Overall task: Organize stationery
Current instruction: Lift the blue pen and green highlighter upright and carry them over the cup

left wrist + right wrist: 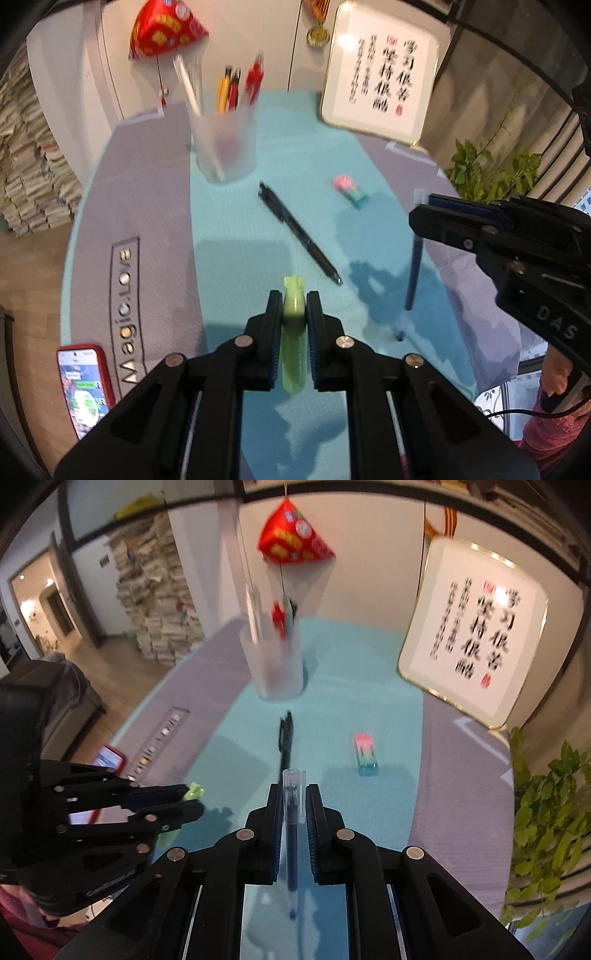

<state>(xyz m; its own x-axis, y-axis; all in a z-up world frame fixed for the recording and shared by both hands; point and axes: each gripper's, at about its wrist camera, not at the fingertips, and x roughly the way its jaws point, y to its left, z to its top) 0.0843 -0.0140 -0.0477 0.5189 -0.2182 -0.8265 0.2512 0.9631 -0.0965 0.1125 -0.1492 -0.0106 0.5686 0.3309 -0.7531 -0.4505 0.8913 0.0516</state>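
Note:
My left gripper (293, 306) is shut on a light green highlighter (293, 325) and holds it above the teal mat. It also shows at the left of the right wrist view (190, 801). My right gripper (293, 797) is shut on a blue pen (291, 834) with a clear cap, held off the table; the pen hangs near-vertical in the left wrist view (413, 258). A frosted pen cup (225, 144) with several pens stands at the back. A black pen (299, 232) and a pink-and-teal eraser (351, 189) lie on the mat.
A red-cased phone (85, 387) lies at the front left table edge. A framed calligraphy board (380, 70) leans at the back right. A potted plant (546, 812) stands off the right edge. A red ornament (166, 29) hangs behind the cup.

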